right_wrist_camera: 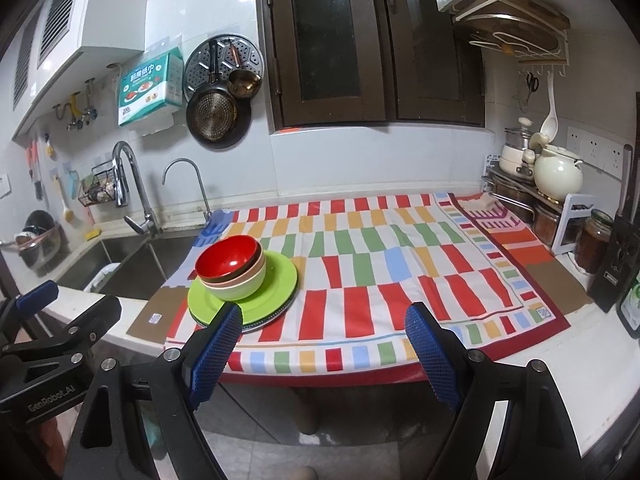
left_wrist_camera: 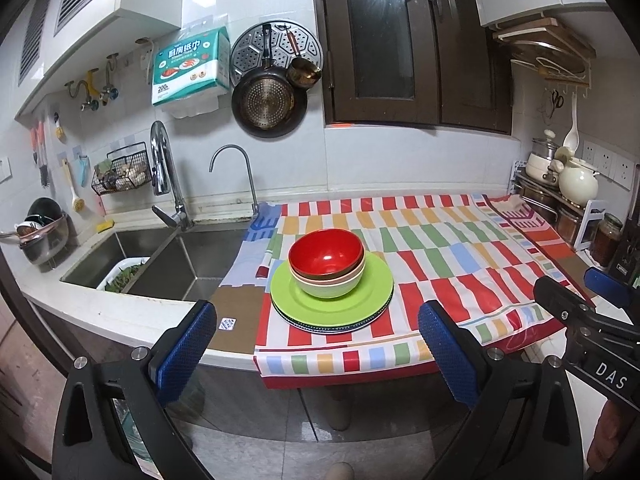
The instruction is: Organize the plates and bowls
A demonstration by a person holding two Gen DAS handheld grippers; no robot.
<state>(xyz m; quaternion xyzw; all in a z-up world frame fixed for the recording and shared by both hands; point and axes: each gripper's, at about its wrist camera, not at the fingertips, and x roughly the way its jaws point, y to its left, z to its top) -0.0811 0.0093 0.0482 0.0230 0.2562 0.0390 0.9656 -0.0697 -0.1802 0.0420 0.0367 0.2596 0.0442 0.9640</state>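
On the surface [left_wrist_camera: 132, 320], a cloth [left_wrist_camera: 440, 264] patterned with red, green, yellow and blue blocks carries one stack of dishes near its sink-side edge. The stack is a red bowl [left_wrist_camera: 325, 254] nested in a pink bowl [left_wrist_camera: 310, 279], which sits in a light green bowl [left_wrist_camera: 332, 288]; these rest on a green plate [left_wrist_camera: 332, 306] that lies on top of darker plates [left_wrist_camera: 328, 327], of which only the rims show. A steel sink [left_wrist_camera: 172, 264] lies just beside the cloth, to the left in both views. The left tool [left_wrist_camera: 318, 354] hangs off the front edge of the surface, its blue pads spread wide with nothing between them. The right tool [right_wrist_camera: 326, 354] is likewise held before the edge, wide open and empty, well apart from the stack.
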